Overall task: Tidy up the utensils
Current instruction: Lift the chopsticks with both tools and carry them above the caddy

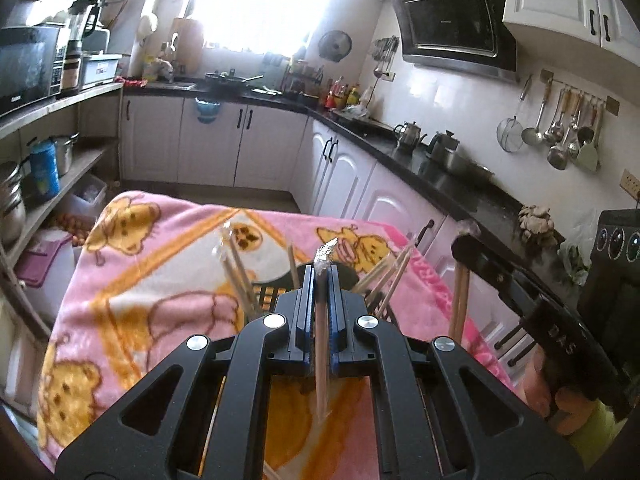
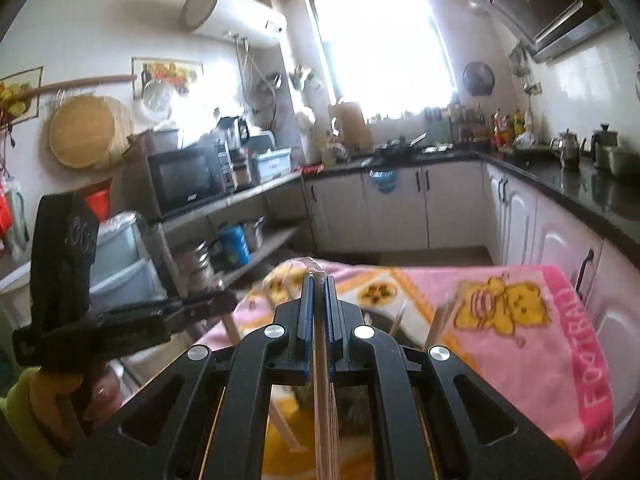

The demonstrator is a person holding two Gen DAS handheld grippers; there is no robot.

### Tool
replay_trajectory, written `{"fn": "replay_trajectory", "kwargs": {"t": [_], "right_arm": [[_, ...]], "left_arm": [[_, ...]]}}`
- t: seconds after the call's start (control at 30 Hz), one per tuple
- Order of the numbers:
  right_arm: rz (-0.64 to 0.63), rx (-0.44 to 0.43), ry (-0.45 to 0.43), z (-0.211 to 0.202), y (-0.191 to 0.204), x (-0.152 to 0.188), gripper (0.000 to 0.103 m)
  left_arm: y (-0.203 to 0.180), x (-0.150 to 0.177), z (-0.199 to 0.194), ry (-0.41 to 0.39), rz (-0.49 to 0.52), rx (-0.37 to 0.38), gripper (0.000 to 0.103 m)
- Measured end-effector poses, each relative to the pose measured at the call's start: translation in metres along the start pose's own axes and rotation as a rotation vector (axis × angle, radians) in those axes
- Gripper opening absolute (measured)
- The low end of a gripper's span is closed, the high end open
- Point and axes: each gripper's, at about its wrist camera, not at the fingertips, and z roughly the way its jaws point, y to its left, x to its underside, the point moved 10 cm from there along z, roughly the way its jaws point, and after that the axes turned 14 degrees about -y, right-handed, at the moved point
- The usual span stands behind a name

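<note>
My left gripper [image 1: 321,270] is shut on a wrapped pair of wooden chopsticks [image 1: 321,344], whose clear wrapper tip pokes out above the fingers. Just beyond it a black utensil basket [image 1: 269,294] on the pink blanket [image 1: 168,280] holds several more chopsticks leaning outward. My right gripper [image 2: 319,280] is shut on another wrapped pair of chopsticks [image 2: 322,364] and hangs above the same blanket [image 2: 516,344]. In the left wrist view the right gripper [image 1: 464,236] shows at the right edge with its chopsticks [image 1: 460,300] hanging down. The left gripper body [image 2: 132,312] shows at the left of the right wrist view.
A pink cartoon blanket covers the table. A black counter [image 1: 460,184] with kettles runs along the right, with white cabinets below. Open shelves [image 1: 60,168] with pots and a microwave stand at the left. Ladles hang on the right wall [image 1: 560,132].
</note>
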Motion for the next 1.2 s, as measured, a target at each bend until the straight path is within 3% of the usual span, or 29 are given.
{"fn": "replay_trajectory", "kwargs": {"t": [0.27, 0.53, 0.97, 1.2], "right_arm": [[0.002, 0.027, -0.085, 0.024, -0.018, -0.036, 0.005], [-0.022, 0.075, -0.11, 0.05, -0.035, -0.049, 0.005], [-0.01, 0.18, -0.153, 0.091, -0.07, -0.03, 0.005], [-0.028, 0.222, -0.225, 0.096, -0.081, -0.012, 0.005]], "left_arm": [[-0.011, -0.034, 0.017, -0.032, 0.037, 0.019, 0.001], [-0.017, -0.056, 0.041, -0.056, 0.056, 0.025, 0.001], [-0.011, -0.029, 0.073, -0.022, 0.053, 0.015, 0.001], [0.001, -0.008, 0.083, 0.01, 0.031, 0.006, 0.001]]}}
